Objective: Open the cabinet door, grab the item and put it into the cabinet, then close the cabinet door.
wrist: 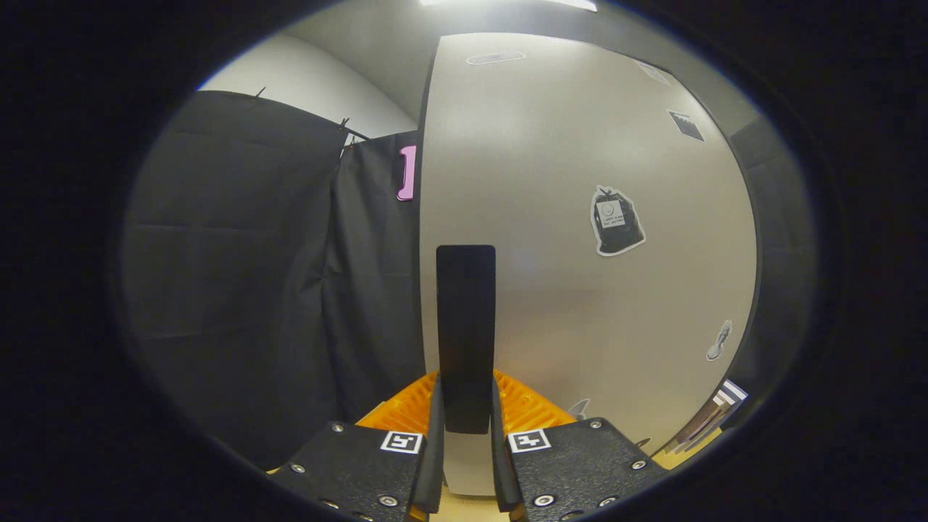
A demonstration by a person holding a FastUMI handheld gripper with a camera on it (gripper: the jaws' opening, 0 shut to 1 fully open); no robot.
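Observation:
A pale cabinet door (580, 217) rises just ahead of me, its left edge standing against the black booth cloth. A flat black vertical handle (465, 326) is fixed near that edge. My gripper (466, 395) has its two fingers pressed on either side of the handle's lower end, so it is shut on the handle. The door carries a sticker of a black bag (616, 221) to the right of the handle and a smaller sticker (718, 341) lower down. I cannot tell from here whether the door is ajar or flush.
Black cloth (254, 275) hangs left of the door, with a white wall above it. Some flat striped things (714, 413) lie on a wooden surface at the door's lower right.

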